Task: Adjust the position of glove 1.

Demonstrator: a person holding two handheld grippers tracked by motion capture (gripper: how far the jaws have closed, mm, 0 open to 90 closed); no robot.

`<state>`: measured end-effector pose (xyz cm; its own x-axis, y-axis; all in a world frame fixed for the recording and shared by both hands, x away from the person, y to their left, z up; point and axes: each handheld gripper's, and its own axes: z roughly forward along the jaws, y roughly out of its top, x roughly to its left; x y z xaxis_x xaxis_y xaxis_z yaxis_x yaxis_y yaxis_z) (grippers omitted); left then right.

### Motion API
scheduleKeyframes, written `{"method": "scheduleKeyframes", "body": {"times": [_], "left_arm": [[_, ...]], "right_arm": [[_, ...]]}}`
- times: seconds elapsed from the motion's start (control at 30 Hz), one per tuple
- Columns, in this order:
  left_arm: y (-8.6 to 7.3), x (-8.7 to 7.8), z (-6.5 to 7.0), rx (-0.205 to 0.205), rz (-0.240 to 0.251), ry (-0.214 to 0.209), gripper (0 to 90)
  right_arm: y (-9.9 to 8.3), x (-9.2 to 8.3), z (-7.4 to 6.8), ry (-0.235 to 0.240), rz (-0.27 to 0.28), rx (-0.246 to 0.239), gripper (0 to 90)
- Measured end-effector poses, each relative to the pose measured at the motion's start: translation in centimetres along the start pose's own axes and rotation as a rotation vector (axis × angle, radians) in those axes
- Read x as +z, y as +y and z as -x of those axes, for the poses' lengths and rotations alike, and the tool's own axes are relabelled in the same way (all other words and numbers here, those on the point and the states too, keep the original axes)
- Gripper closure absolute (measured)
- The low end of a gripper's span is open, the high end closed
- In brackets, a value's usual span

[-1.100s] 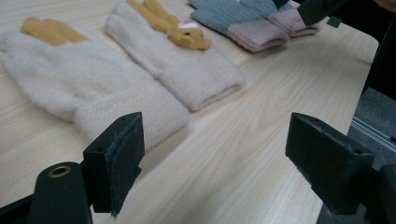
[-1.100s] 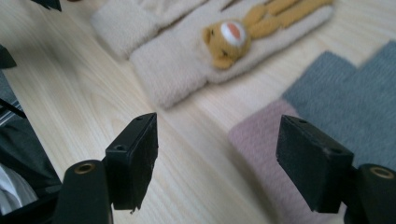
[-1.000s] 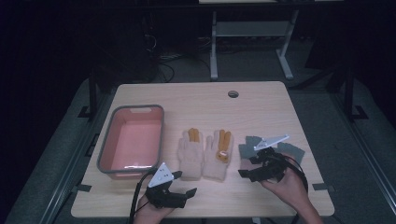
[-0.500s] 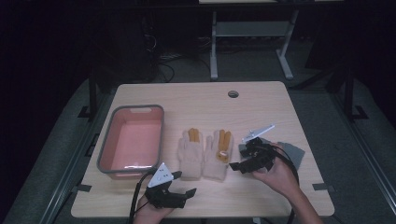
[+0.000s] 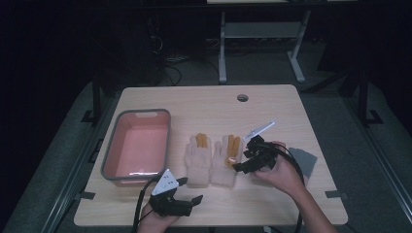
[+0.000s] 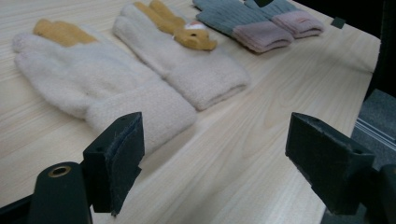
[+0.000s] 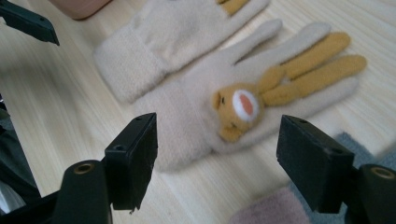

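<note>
Two cream gloves with mustard fingers lie side by side mid-table: a left one (image 5: 197, 158) (image 6: 88, 79) and a right one (image 5: 224, 160) (image 7: 219, 93) bearing a bunny face (image 7: 236, 109). My right gripper (image 5: 241, 160) (image 7: 217, 158) is open, its jaws straddling the bunny glove's palm just above it. Near the front edge, my left gripper (image 5: 190, 190) (image 6: 215, 154) is open with nothing between its jaws, just short of the left glove's cuff (image 6: 140, 109).
A pink tub (image 5: 111, 160) with a grey rim stands at the left. A pair of grey gloves with pink cuffs (image 6: 254, 23) (image 5: 303, 159) lies right of the cream pair. A cable hole (image 5: 242, 97) is at the back of the table.
My right gripper has swung left from over the grey gloves to the bunny glove. The left gripper has stayed where it was.
</note>
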<state>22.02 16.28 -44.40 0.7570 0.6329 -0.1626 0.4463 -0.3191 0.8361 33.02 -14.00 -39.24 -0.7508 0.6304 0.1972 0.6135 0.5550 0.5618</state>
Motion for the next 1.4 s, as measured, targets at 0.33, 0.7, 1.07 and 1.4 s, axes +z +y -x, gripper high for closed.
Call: {"method": "scheduleKeyframes", "body": {"times": [0.33, 0.7, 1.07, 1.4], "left_arm": [[-0.1, 0.0, -0.1, -0.001, 0.001, 0.008, 19.5], [-0.1, 0.0, -0.1, 0.007, -0.001, 0.011, 19.4], [-0.1, -0.1, -0.3, -0.006, 0.005, 0.013, 19.3], [-0.1, -0.2, -0.5, -0.007, 0.007, 0.017, 19.2]], "right_arm": [[1.3, 1.5, -0.4, 0.004, -0.029, -0.033, 28.8], [2.4, 3.7, -0.3, 0.007, -0.107, -0.036, 34.4], [3.0, 6.6, 0.4, -0.084, -0.172, -0.039, 47.9], [2.8, 7.3, 0.5, -0.121, -0.194, -0.031, 55.4]]}}
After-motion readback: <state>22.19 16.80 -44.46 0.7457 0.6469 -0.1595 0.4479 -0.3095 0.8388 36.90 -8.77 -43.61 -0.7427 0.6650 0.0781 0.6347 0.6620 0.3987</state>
